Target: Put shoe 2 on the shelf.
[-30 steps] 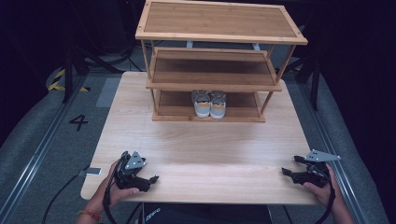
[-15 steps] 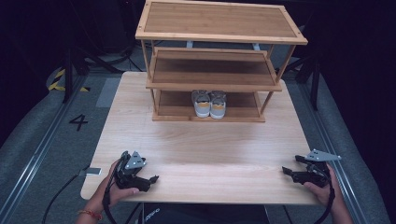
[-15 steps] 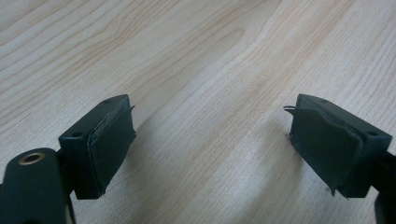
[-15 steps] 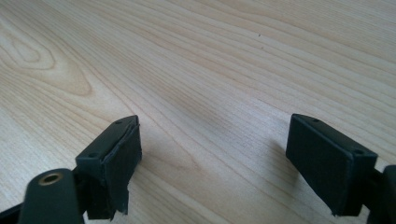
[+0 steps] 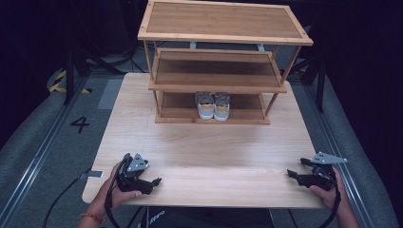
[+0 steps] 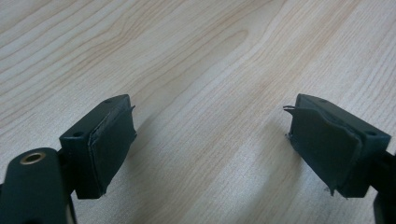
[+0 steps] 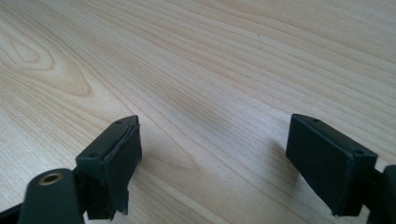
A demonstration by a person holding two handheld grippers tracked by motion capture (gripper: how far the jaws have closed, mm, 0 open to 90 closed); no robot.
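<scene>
High view: a light wooden table (image 5: 204, 156) fills the centre of the frame, bearing at its far end a three-tier wooden shoe rack (image 5: 223, 61), upper centre. On the lowest tier, just above mid-frame, stands a pair of grey shoes (image 5: 213, 105) with tan bands and pale soles, side by side and touching, toes facing the lower edge of the frame. The upper two tiers carry nothing. At lower left, the left gripper (image 5: 153, 183) rests at the near edge of the table, held in a hand (image 5: 124, 190) whose wrist bears an orange band; its jaws point toward the right of the frame. At lower right, the right gripper (image 5: 294, 170) is held in the other hand (image 5: 328, 190) beside the table's right corner, jaws pointing toward the left. Both grippers lie well apart from the shoes and from each other.

Left gripper view: the two black jaws rise from lower left and lower right, spread wide, with bare wood grain between them and nothing gripped; the right pad's (image 6: 327, 144) edge looks frayed.

Right gripper view: the jaws are likewise spread wide over bare tabletop, pinching nothing; the left pad (image 7: 123, 163) shows a ragged lower corner
</scene>
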